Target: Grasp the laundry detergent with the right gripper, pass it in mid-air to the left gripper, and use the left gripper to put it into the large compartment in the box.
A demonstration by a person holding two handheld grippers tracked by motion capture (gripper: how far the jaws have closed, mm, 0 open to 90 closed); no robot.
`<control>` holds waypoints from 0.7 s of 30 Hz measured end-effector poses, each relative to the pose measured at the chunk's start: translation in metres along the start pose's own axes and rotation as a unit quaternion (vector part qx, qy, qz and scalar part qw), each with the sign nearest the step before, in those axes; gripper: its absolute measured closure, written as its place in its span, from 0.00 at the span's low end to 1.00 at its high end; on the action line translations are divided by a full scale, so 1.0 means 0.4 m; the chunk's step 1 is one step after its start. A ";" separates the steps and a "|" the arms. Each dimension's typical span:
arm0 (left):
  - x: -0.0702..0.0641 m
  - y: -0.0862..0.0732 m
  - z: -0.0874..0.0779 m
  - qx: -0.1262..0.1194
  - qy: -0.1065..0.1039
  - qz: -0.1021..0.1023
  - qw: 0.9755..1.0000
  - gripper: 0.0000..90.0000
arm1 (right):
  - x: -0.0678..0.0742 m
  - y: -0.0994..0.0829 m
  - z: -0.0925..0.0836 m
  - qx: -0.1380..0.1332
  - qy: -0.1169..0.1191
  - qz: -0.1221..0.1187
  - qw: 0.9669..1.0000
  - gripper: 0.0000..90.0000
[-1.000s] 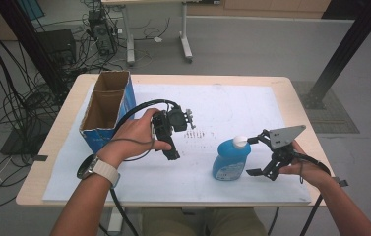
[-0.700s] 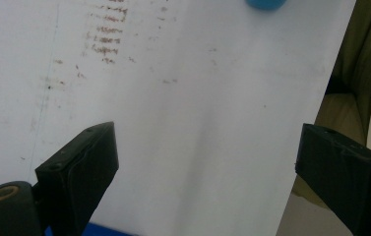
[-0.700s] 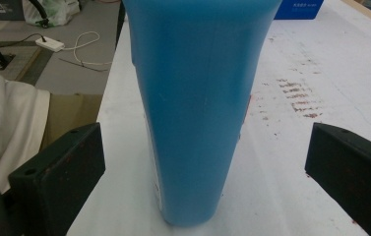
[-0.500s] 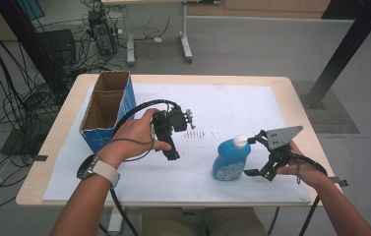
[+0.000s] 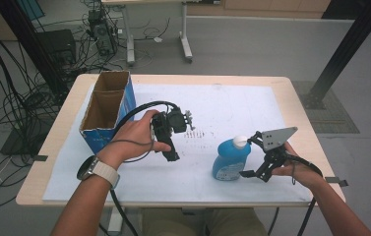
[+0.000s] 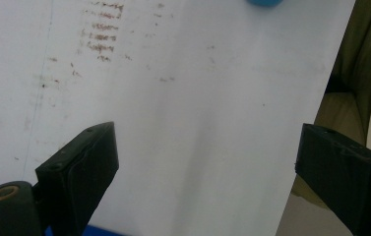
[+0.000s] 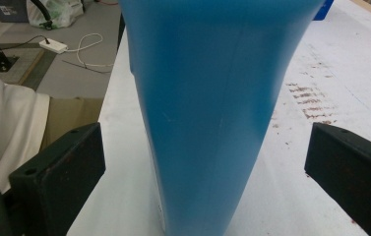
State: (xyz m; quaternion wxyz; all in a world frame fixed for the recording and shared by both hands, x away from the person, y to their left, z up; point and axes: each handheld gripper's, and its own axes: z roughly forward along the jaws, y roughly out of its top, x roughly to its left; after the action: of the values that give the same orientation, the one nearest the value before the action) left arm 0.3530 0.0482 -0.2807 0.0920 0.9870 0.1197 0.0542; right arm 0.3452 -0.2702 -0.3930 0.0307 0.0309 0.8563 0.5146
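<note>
Right tongs: wide, astride blue bottle, no contact | left tongs: wide, empty | change: none

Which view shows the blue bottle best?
The high view: the blue bottle shows whole, white cap included, standing on the white sheet beside the right gripper. The right gripper view shows its body between open jaws, untouched. The left gripper view catches a blue sliver at the top edge.

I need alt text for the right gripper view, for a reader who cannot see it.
A blue bottle stands upright on a white sheet, close to the camera, between the two open black fingers of the right gripper, which do not touch it. Faint reddish marks lie on the sheet to the right.
</note>
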 end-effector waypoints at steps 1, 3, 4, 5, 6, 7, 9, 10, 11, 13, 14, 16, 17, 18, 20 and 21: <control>0.001 0.000 0.000 0.001 0.000 0.002 1.000 0.11 | 0.000 0.000 0.001 -0.002 -0.001 0.000 1.000 0.02; 0.000 0.000 0.001 0.001 -0.001 0.001 1.000 0.11 | 0.000 0.001 0.004 -0.004 -0.001 0.000 1.000 0.02; 0.000 0.000 0.001 0.001 0.000 0.001 1.000 0.11 | 0.001 0.002 0.006 -0.004 -0.001 0.000 1.000 0.02; 0.001 0.000 0.001 0.001 -0.001 0.001 1.000 0.11 | 0.001 0.003 0.008 -0.004 0.000 0.000 1.000 0.02; 0.001 0.001 0.001 0.001 0.000 0.001 1.000 0.11 | 0.002 0.003 0.010 -0.005 0.001 -0.001 1.000 0.02; 0.001 0.001 0.001 0.001 0.000 0.001 1.000 0.11 | 0.002 0.004 0.012 -0.005 0.001 -0.001 1.000 0.02; 0.001 0.001 0.001 0.001 0.000 0.000 1.000 0.11 | 0.003 0.006 0.016 -0.006 0.002 -0.002 1.000 0.02; 0.001 0.001 0.001 0.001 0.000 0.001 1.000 0.11 | 0.003 0.007 0.018 -0.007 0.002 -0.001 1.000 0.02; 0.001 0.000 0.001 0.001 0.000 0.001 1.000 0.11 | 0.002 0.007 0.020 -0.008 0.002 -0.002 1.000 0.02; 0.001 -0.001 0.001 0.000 0.001 -0.001 1.000 0.11 | 0.003 0.008 0.024 -0.010 0.004 -0.002 1.000 0.02; 0.001 -0.002 0.001 0.001 0.000 -0.001 1.000 0.11 | 0.003 0.009 0.026 -0.010 0.004 -0.001 1.000 0.02; 0.001 -0.003 0.002 0.001 0.000 -0.001 1.000 0.11 | 0.004 0.009 0.029 -0.009 0.006 -0.002 1.000 0.03; 0.001 -0.004 0.002 0.001 0.000 -0.002 1.000 0.11 | 0.004 0.009 0.031 -0.010 0.005 -0.001 1.000 0.03; 0.002 -0.004 0.002 0.002 0.000 -0.001 1.000 0.11 | 0.004 0.008 0.033 -0.009 0.006 -0.001 1.000 0.03; 0.002 -0.006 0.002 0.002 0.000 -0.001 1.000 0.11 | 0.005 0.008 0.035 -0.010 0.005 -0.002 1.000 0.04; 0.003 -0.006 0.002 0.002 0.000 -0.001 1.000 0.11 | 0.005 0.008 0.036 -0.011 0.005 -0.001 1.000 0.04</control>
State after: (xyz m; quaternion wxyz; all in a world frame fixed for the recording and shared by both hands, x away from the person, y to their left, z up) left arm 0.3536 0.0505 -0.2820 0.0898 0.9871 0.1207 0.0538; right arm 0.3445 -0.2557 -0.3970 0.0277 0.0269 0.8509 0.5240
